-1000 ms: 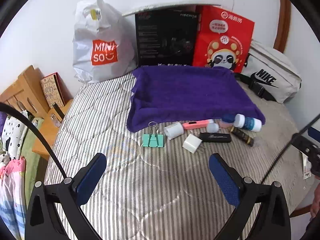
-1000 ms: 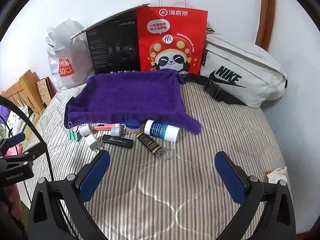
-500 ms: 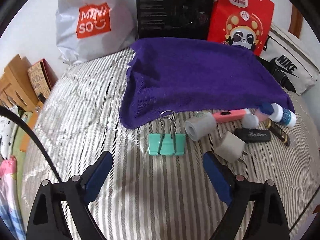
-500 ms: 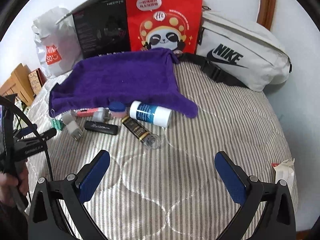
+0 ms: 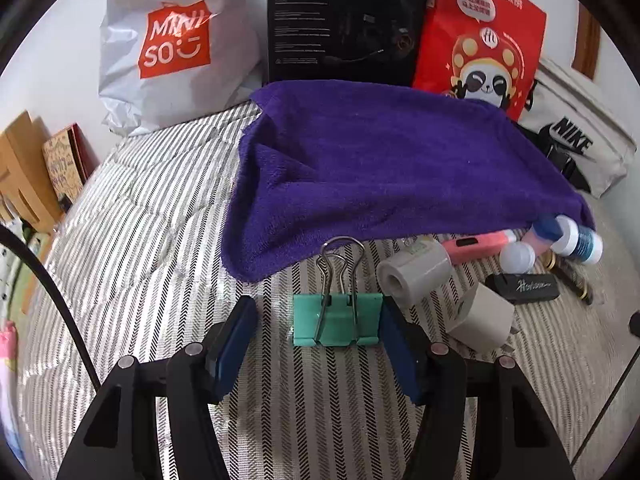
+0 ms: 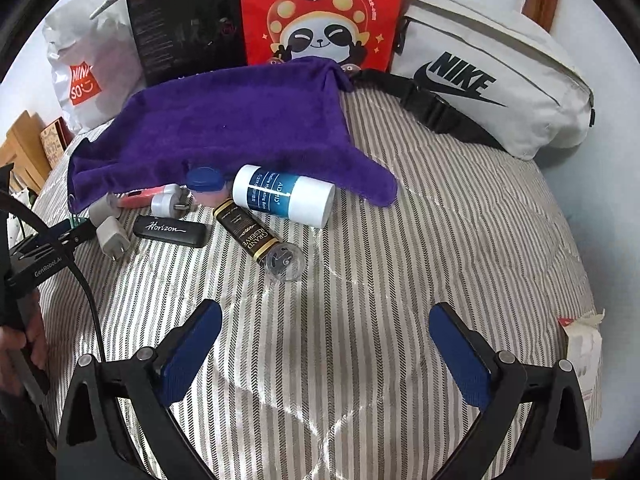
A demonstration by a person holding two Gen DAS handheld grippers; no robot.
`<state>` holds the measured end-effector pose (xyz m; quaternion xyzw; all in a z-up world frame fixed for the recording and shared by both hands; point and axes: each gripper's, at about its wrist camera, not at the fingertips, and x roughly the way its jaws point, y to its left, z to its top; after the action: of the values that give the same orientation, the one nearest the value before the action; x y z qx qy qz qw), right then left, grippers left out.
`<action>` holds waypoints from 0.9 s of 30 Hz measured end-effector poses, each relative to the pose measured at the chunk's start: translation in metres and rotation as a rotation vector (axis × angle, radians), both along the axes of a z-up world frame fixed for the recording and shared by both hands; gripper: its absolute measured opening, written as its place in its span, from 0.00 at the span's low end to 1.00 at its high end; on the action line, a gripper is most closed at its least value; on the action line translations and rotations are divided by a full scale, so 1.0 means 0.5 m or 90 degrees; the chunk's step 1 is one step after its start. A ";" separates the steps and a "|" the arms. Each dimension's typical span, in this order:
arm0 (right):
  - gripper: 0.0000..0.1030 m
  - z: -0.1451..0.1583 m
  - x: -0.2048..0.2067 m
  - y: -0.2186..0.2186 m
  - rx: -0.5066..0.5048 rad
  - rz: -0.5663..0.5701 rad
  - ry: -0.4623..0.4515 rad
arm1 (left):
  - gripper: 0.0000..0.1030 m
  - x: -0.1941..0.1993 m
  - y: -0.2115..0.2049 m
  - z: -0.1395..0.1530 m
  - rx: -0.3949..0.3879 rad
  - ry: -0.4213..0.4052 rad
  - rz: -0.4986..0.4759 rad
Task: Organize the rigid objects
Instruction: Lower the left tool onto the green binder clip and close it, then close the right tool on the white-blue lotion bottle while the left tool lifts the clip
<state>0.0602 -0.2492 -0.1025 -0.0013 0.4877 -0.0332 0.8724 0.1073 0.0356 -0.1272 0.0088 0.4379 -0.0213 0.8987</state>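
A teal binder clip lies flat on the striped bed cover, wire handles pointing toward the purple towel. My left gripper straddles the clip with its jaws closing. The right pad meets the clip's edge; the left pad is still a gap away. Right of the clip lie a grey roll, a white charger plug and a black Horizon stick. My right gripper hangs open over bare cover, below a brown tube and a white-and-blue bottle.
A Miniso bag, a black box and a red panda bag line the wall behind the towel. A Nike bag lies at the right. Wooden furniture stands past the bed's left edge.
My left gripper dropped toward the binder clip and its jaws narrowed around it. My right gripper sank closer to the bed and stayed open.
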 end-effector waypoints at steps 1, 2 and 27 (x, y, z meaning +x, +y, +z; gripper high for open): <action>0.99 -0.002 0.002 -0.001 0.000 0.000 0.000 | 0.49 -0.001 -0.004 0.002 0.002 -0.002 -0.006; 0.99 -0.003 0.003 -0.001 0.001 -0.002 -0.002 | 0.47 -0.003 -0.008 0.003 0.003 -0.004 -0.012; 0.99 -0.033 0.154 0.022 0.132 -0.075 -0.022 | 0.39 -0.007 -0.014 0.005 -0.003 -0.006 -0.023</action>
<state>0.1370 -0.2383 -0.1192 0.1182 0.4725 -0.0339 0.8727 0.1035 0.0285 -0.1249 0.0143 0.4336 -0.0383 0.9002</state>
